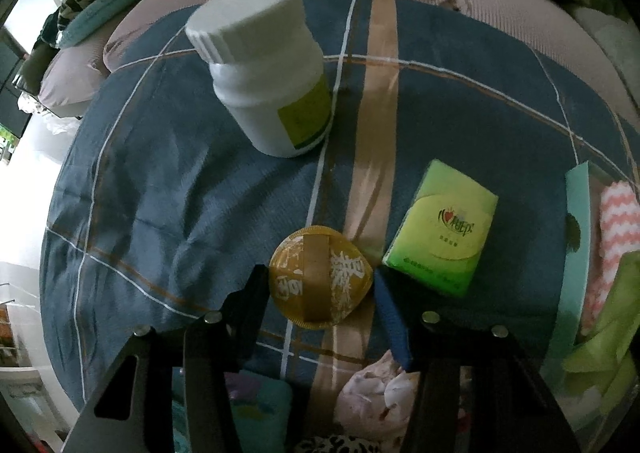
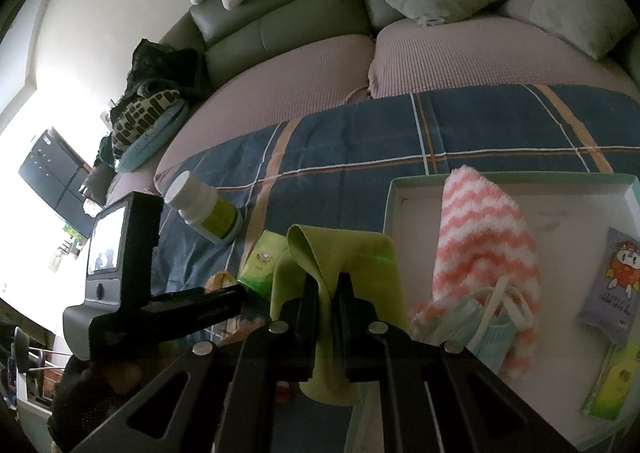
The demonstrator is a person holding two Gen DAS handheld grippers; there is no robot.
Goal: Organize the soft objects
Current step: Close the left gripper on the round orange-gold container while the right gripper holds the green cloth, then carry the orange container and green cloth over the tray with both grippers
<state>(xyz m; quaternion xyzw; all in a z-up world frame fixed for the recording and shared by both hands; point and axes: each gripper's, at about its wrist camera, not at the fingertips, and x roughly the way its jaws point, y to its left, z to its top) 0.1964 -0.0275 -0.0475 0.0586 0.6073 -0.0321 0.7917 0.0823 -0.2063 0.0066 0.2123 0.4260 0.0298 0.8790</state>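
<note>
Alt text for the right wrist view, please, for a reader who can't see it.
The right gripper is shut on a lime-green cloth, held at the near edge of a shallow white box on a blue plaid blanket. The box holds a pink-and-white fuzzy sock, a face mask and a tissue pack.

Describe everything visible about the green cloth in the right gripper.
The green cloth is thin, soft, yellow-green fabric, plain and unprinted. The right gripper is shut on it at a bunched middle section: above the fingers it folds over in a loop and spreads sideways, below them a tail hangs down. It is held off the surface at the near left corner of the box, in front of the pink striped towel.
</note>
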